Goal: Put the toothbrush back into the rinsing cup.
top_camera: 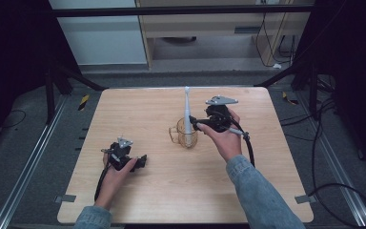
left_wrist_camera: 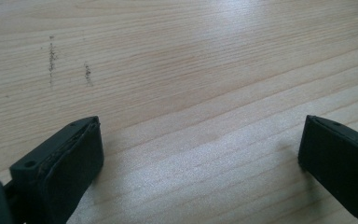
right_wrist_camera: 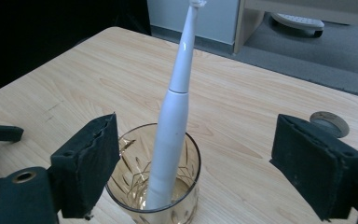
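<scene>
White plastic electric toothbrush (right_wrist_camera: 175,112) standing handle-down in an amber-tinted glass mug (right_wrist_camera: 156,179), its slim neck leaning slightly and its brush head at the top. In the high view the toothbrush (top_camera: 187,112) rises from the mug (top_camera: 185,133) a little right of the centre of the pale wooden worktop (top_camera: 181,191), with the mug's handle turned to the left. The mug has a cut pattern in its wall, and the toothbrush's base rests on the mug's bottom, against the near wall as the right gripper view shows it.

Right claw (right_wrist_camera: 214,163): jaws set wide apart, one on each side of the mug and the toothbrush, with neither pad touching either; nothing is gripped. In the high view the right claw (top_camera: 194,122) sits just right of the mug, carried by the person's right hand (top_camera: 226,138), with a grey three-cornered plate on top and a black cable trailing toward the near right.

Left claw (left_wrist_camera: 200,154): jaws likewise wide, with bare wood grain between them and a few faint dark scuff marks (left_wrist_camera: 52,56) on the surface beyond. In the high view the left claw (top_camera: 143,161) lies low at the near left of the worktop, well apart from the mug, held by the left hand (top_camera: 116,171).

A small round disc (right_wrist_camera: 328,123) lies on the worktop beyond the right claw's right-hand jaw.
</scene>
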`<state>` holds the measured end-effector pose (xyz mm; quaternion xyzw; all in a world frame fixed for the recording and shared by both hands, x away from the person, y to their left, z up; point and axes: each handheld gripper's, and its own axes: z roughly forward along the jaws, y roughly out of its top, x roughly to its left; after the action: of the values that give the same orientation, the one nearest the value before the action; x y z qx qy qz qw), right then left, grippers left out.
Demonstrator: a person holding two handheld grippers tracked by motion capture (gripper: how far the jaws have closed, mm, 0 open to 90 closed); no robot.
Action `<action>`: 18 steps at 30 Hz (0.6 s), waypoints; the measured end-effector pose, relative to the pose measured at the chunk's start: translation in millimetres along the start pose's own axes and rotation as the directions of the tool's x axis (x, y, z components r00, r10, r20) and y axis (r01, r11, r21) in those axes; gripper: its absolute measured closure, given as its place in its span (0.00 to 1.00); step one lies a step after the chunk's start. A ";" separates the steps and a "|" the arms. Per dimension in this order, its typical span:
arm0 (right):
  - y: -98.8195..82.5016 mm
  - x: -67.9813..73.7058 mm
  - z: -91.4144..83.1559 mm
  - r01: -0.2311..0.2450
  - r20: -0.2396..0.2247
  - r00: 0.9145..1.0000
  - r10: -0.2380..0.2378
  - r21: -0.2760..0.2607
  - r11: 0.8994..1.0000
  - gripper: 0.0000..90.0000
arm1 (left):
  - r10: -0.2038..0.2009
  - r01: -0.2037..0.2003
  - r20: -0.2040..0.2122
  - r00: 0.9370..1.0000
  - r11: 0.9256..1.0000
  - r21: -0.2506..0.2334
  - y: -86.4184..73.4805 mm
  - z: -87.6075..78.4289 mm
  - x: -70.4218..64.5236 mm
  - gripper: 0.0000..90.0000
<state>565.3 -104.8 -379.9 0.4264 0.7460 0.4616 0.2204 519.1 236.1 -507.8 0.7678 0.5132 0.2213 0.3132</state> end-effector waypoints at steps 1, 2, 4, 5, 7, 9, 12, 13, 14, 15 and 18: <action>-0.1 -0.8 -1.2 0.002 0.002 1.000 -0.002 0.000 1.000 0.15 | 0.000 0.000 0.000 1.000 1.000 0.000 0.0 0.0 0.0 0.00; -0.2 -1.6 -2.2 0.006 0.002 1.000 -0.006 -0.002 1.000 0.14 | 0.001 -0.001 0.000 1.000 1.000 0.000 0.0 0.0 0.0 0.00; -0.7 -3.3 -4.7 0.009 0.003 1.000 -0.009 0.003 1.000 0.13 | 0.001 -0.001 0.000 1.000 1.000 0.001 0.0 0.0 0.0 0.00; -0.9 -4.5 -5.9 0.016 0.008 1.000 -0.016 0.005 1.000 0.12 | 0.001 -0.001 0.000 1.000 1.000 0.001 0.0 0.0 0.1 0.00; -1.6 -6.4 -8.5 0.023 0.018 1.000 -0.023 0.007 1.000 0.12 | 0.001 -0.001 0.000 1.000 1.000 0.001 0.0 -0.1 0.1 0.00; -2.4 -8.5 -11.6 0.024 0.033 0.999 -0.024 0.008 1.000 0.11 | 0.001 -0.001 0.000 1.000 1.000 0.001 0.0 -0.1 0.1 0.00; -5.8 -12.9 -15.1 0.023 0.049 0.999 -0.022 -0.007 1.000 0.11 | 0.001 -0.001 0.000 1.000 1.000 0.001 0.0 0.0 0.1 0.00; -6.8 -13.9 -15.8 0.021 0.053 0.998 -0.021 -0.006 1.000 0.11 | 0.000 0.000 -0.001 1.000 1.000 0.001 0.1 0.0 -0.1 0.00; -8.5 -15.7 -16.7 0.020 0.064 0.998 -0.020 -0.002 1.000 0.11 | 0.000 0.000 -0.001 1.000 1.000 0.001 0.1 0.0 -0.1 0.00; -9.3 -17.1 -17.4 0.023 0.070 0.997 -0.023 0.000 1.000 0.11 | 0.001 -0.001 -0.001 1.000 1.000 0.001 0.1 0.0 -0.1 0.00; -12.7 -22.8 -19.7 0.017 0.081 0.997 -0.016 -0.004 1.000 0.11 | 0.000 0.000 -0.001 1.000 1.000 -0.002 -0.1 0.2 -0.2 0.00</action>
<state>557.8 -136.5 -383.1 0.4382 0.7388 0.4438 0.2554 519.1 235.9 -508.0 0.7674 0.5132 0.2220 0.3137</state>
